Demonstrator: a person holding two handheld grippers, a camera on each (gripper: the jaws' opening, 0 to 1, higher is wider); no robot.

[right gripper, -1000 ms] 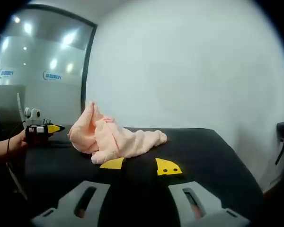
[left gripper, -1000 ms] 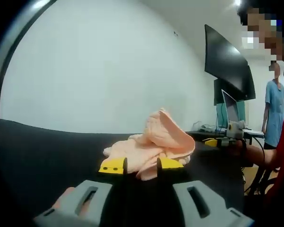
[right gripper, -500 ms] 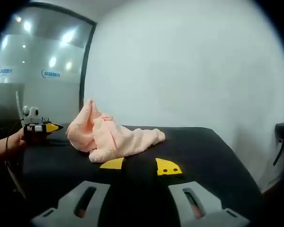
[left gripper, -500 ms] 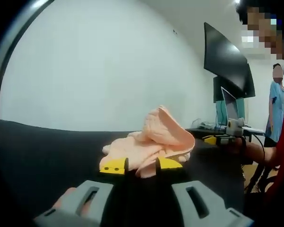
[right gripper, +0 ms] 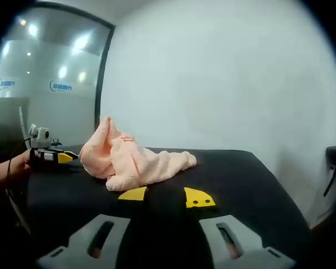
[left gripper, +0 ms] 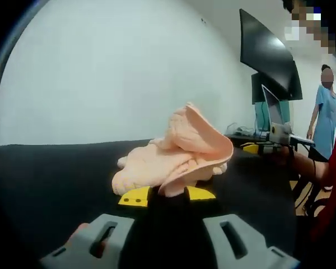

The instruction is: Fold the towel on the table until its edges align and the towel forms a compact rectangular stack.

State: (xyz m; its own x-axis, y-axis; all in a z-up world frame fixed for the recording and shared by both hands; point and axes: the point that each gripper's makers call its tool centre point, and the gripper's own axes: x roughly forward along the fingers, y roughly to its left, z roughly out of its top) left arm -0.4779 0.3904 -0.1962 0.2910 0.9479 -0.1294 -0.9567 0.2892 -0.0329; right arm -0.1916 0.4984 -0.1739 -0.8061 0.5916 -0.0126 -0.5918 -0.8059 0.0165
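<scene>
The left gripper [left gripper: 167, 194] is showing two grey plastic arms with a long slot in each, and small yellow tips. One yellow tip is showing two tiny dark dots. The right gripper [right gripper: 167, 196] is looking just the same: grey arms with slots, flat yellow tips, two dots on one tip. Seen from the left gripper view, the person is wearing a red sleeve [left gripper: 330, 196], and a thin black cable [left gripper: 300, 158] is running along it.

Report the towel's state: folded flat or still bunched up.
Bunched up. The peach towel lies in a crumpled heap on the black table, one part peaking upward, edges unaligned, no rectangular stack yet.
</scene>
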